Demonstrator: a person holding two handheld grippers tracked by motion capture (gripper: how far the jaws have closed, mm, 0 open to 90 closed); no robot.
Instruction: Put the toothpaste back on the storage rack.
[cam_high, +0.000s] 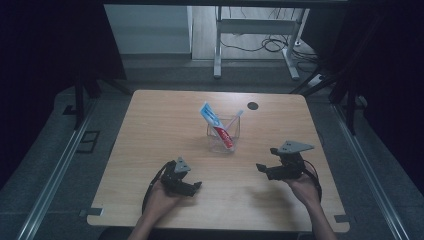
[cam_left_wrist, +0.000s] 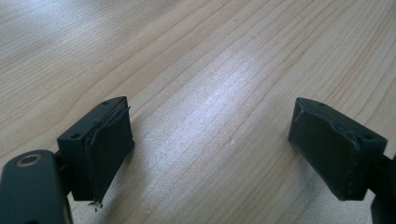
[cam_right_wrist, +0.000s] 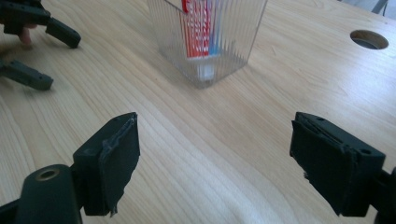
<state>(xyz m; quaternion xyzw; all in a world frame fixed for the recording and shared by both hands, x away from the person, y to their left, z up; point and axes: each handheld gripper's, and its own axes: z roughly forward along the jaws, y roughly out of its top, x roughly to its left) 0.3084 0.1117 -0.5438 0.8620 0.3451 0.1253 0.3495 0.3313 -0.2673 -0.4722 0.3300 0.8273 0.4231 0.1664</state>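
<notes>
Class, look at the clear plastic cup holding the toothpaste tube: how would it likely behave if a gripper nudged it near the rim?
The clear cup looks thin-walled and light, so it would probably slide. The toothpaste tube leans out above its rim, likely making it top-heavy and apt to tip.

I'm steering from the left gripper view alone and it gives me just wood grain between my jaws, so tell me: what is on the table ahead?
Observer: A clear ribbed cup stands near the table's middle, beyond both grippers.
Operator: Anything inside it?
Observer: A red and white toothpaste tube leans in it, with a toothbrush beside the tube.
Operator: Where is the other gripper?
Observer: The right gripper is at the table's right, jaws open and empty, pointing toward the cup.
Operator: Any hazard on the tabletop?
Observer: A round hole sits near the far edge, behind the cup.
</notes>
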